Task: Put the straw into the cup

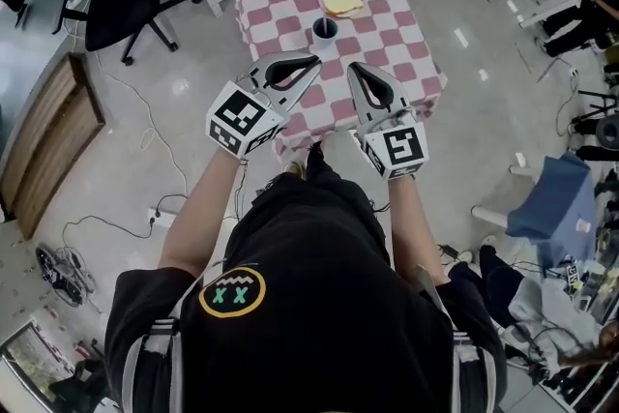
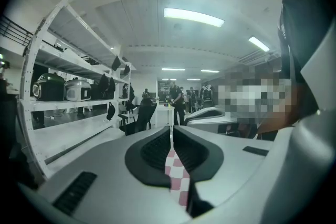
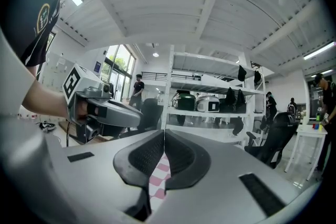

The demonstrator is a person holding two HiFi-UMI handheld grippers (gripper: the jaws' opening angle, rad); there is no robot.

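Observation:
A small table with a pink-and-white checked cloth (image 1: pixel 387 44) stands in front of me. On it sit a dark cup (image 1: pixel 325 29) and, just beyond it, a pale yellow item on a white plate (image 1: pixel 341 1). I cannot make out a straw in any view. My left gripper (image 1: pixel 315 61) (image 2: pixel 171 126) hangs over the table's near edge, shut and holding nothing. Beside it my right gripper (image 1: pixel 352 68) (image 3: pixel 164 131) is also shut and holds nothing. Both point toward the cup, a short way short of it. Only checked cloth (image 2: pixel 176 178) (image 3: pixel 159 178) shows below the closed jaws.
Black office chairs (image 1: pixel 124 3) stand at the far left and beyond the table. Cables (image 1: pixel 145 145) and a wooden panel (image 1: pixel 46 140) lie on the floor at left, and blue fabric (image 1: pixel 559 198) lies at right. White shelving with rice cookers (image 3: pixel 202 102) (image 2: pixel 63 89) lines the room.

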